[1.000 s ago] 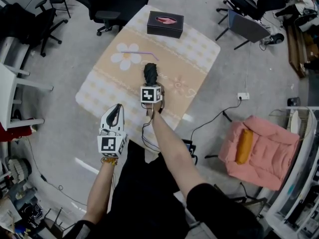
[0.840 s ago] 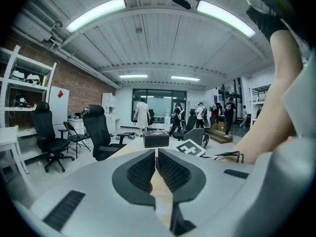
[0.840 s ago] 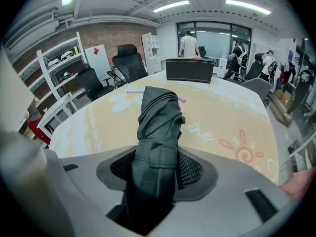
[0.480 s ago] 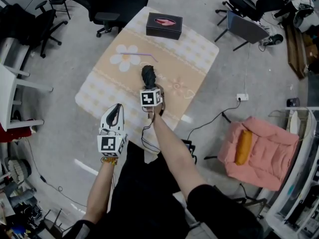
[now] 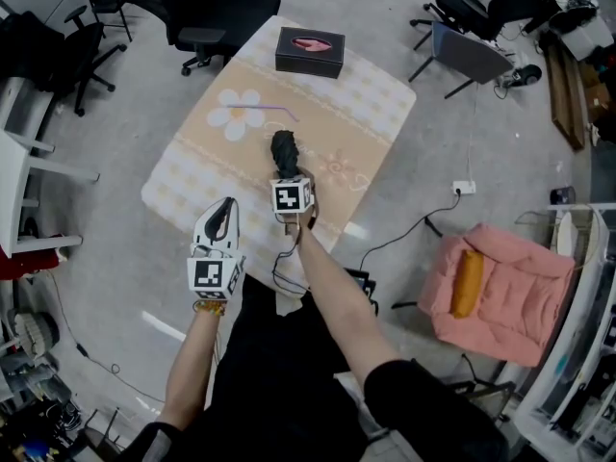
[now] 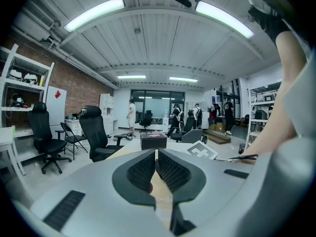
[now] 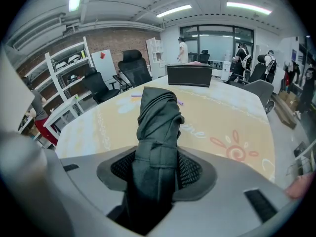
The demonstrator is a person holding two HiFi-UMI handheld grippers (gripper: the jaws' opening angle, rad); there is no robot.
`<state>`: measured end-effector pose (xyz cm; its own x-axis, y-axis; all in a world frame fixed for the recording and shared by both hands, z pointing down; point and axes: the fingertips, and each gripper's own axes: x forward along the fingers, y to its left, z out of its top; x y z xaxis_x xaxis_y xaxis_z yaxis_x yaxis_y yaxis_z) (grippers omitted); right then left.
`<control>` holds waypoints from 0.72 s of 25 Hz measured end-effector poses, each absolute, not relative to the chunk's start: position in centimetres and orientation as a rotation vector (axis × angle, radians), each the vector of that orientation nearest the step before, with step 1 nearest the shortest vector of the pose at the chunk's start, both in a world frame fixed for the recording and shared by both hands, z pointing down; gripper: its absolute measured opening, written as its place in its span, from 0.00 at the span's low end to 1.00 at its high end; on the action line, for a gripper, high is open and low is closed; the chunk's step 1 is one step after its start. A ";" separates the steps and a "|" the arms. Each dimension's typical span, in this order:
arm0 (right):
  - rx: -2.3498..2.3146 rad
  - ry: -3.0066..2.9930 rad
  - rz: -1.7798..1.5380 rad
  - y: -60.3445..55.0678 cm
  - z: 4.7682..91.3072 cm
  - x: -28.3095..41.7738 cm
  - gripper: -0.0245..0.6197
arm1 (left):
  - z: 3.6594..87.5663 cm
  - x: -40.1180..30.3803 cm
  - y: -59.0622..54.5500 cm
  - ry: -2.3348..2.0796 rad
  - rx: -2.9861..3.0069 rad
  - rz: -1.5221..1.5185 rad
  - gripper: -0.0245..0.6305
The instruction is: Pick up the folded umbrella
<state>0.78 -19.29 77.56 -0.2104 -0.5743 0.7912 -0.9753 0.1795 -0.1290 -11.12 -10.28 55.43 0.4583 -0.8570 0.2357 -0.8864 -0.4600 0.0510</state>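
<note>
The folded umbrella (image 5: 285, 148) is black & wrapped tight. It is over the middle of the table (image 5: 371, 104), held by the R gripper (image 5: 288, 169).

In the R gripper view we see the folded umbrella (image 7: 158, 127) run straight out btw the two jaws of the R gripper (image 7: 157, 168). The dark pads (image 7: 193, 171) press on it from both sides, so these tongs are clamped on it. The jaws have just been closing a bit, w/ the umbrella btw them. Its far end points down at the table top. We can't tell if it touches.

The table has a cloth in pale orange & white checks, w/ a white flower (image 5: 238, 118) and a pink sun drawing (image 7: 236, 149) on it. A thin purple stick (image 5: 276, 107) lies just beside the flower. A black box (image 5: 309, 50) sits at the far end of the table, well apart from the umbrella.

The L gripper (image 5: 221, 218) is by the near edge of the table, apart from the umbrella. In the L gripper view we see the jaws of the L gripper (image 6: 156, 159) together, pad to pad, w/ nothing btw them.

Further out, black office chairs (image 5: 217, 12) stand past the table. A pink armchair (image 5: 510, 292) w/ an orange cushion (image 5: 469, 282) stands on the gray floor at the right.
</note>
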 end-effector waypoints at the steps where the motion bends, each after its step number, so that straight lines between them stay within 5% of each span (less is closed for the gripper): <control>1: 1.456 -1.876 0.871 -19.3 77.4 0.8 0.37 | 55.3 -11.0 -10.3 -1.531 2.539 0.265 0.06; 18: 1.482 -2.079 0.863 -19.4 70.3 1.5 0.36 | 54.1 -8.8 -10.6 -1.495 2.601 0.251 0.06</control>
<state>1.54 -19.43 70.35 -0.3272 -0.6683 0.6681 -0.9449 0.2300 -0.2327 -8.78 -10.56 54.08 0.4951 -0.8435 0.2082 -0.8653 -0.5003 0.0308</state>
